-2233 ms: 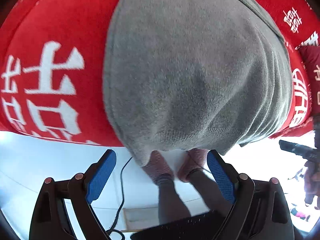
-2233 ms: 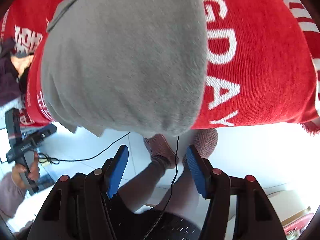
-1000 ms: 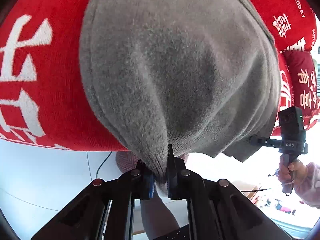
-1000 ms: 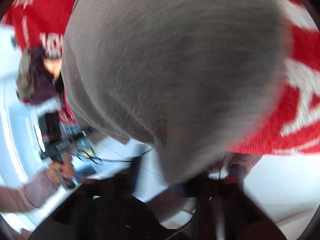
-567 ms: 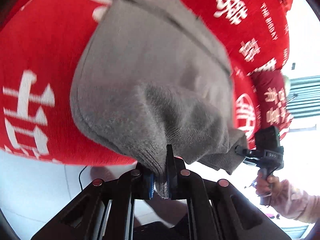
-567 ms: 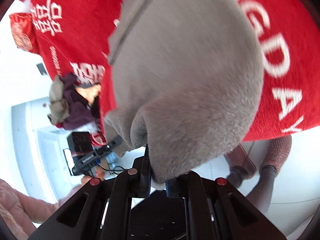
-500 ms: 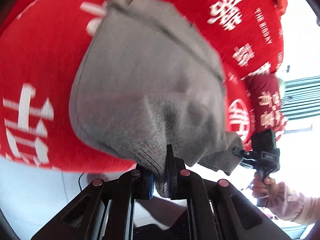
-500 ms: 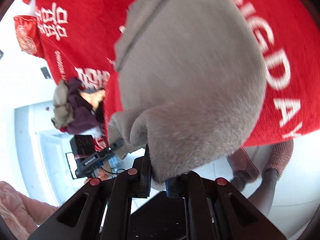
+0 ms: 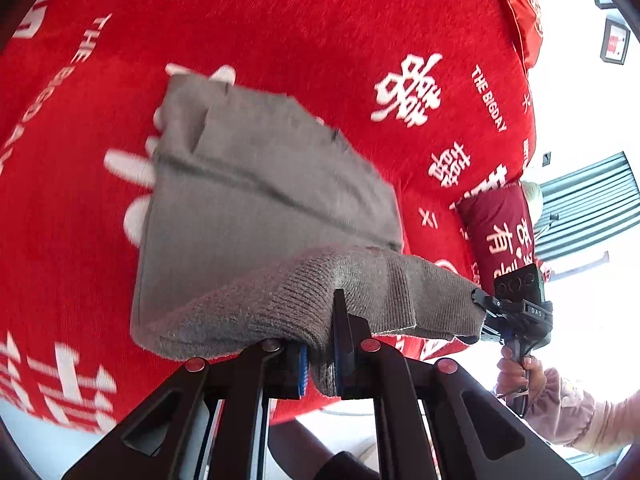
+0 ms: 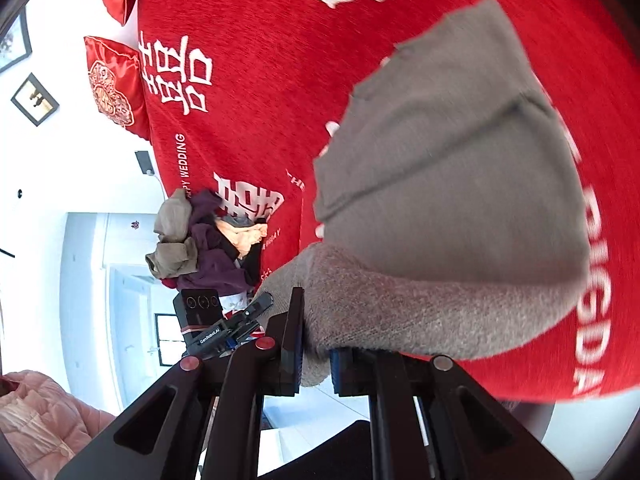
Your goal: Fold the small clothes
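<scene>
Mid-fold: near hem of grey garment pinched at both corners, raised off the red bedspread.

Nearest, left gripper (image 9: 320,354) clamped tight on the ribbed hem of the grey knit garment (image 9: 256,208); right gripper (image 10: 314,354) pinching the same hem at its other corner, edge stretched between the two. Beyond the jaws, rest of garment lying flat on the red bedspread (image 9: 304,28), far edge already showing a folded layer. Advice, judged from this: keep both pinches level and hem taut, carry it straight toward the far edge, line up corners before letting go, lower rather than drop to avoid a skewed crease. Farther off on the left in the right wrist view, pile of unfolded clothes (image 10: 204,240) near the bed's edge; keep clear of it.
</scene>
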A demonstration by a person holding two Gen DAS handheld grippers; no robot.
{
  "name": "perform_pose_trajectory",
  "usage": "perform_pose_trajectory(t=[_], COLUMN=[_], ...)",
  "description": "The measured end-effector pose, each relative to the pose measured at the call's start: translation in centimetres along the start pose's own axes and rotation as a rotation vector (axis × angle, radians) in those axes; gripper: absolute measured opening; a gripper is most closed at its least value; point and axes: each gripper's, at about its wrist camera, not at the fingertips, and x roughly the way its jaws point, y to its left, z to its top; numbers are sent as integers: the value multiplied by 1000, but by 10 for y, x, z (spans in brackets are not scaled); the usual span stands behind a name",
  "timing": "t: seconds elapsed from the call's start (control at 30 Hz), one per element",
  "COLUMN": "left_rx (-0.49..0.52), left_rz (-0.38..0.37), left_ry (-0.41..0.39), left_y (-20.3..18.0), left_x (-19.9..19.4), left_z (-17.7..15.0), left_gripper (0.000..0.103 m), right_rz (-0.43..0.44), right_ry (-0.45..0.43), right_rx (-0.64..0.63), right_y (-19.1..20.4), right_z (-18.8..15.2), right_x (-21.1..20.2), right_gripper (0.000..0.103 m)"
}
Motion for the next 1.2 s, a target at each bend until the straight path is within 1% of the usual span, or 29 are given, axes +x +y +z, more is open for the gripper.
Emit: perform_pose_trajectory(t=[0.13,0.27,0.3,0.4,0.53,0.67,0.7,0.77,0.8,0.83,0.87,0.9,0.93,0.97,1.0,1.03,1.1,1.17,1.2], left_rx=[-6,2,1,-15,-28,-76,-92,-129,-141,-143,-132,-118,-98,-73,-62,-47,-24,-14,-6], left_rz=[6,19,26,39,76,125,144,209,225,240,257,284,314,346,363,385,420,455,466], left_ry=[-25,-32,-31,-24,-1,10,14,17,19,17,17,19,18,13,9,3,17,23,28], left_y=[-2,-4,-3,5,22,44,48,56,58,57,54,51,46,41,38,34,29,27,26], left_x=[10,28,36,62,98,130,136,144,144,142,139,136,131,125,121,116,108,101,98], left_z=[36,74,85,112,137,154,156,159,160,161,161,162,161,160,159,158,154,147,142], left_gripper=[9,9,9,9,9,9,9,9,9,10,10,16,30,43,50,52,52,52,52], right_rz=[1,-11,-11,-4,-7,-50,-73,-113,-140,-142,-153,-175,-193,-220,-247,-292,-386,-504,-550], right_ry=[9,29,37,42,35,49,55,58,60,62,65,71,77,82,83,84,94,133,170], right_rx=[-17,-9,1,43,132,192,217,253,279,283,262,224,188,145,108,63,-31,-176,-261], right_y=[10,7,3,-13,-54,-87,-98,-110,-115,-114,-109,-100,-92,-82,-74,-64,-50,-33,-24], right_z=[44,92,108,138,181,207,213,217,220,221,221,222,222,221,220,218,212,201,192], right_x=[3,11,16,26,45,67,73,79,80,81,80,79,77,75,73,69,65,67,72], right_gripper=[11,11,11,11,11,11,13,15,15,19,24,41,51,53,53,53,53,52,42])
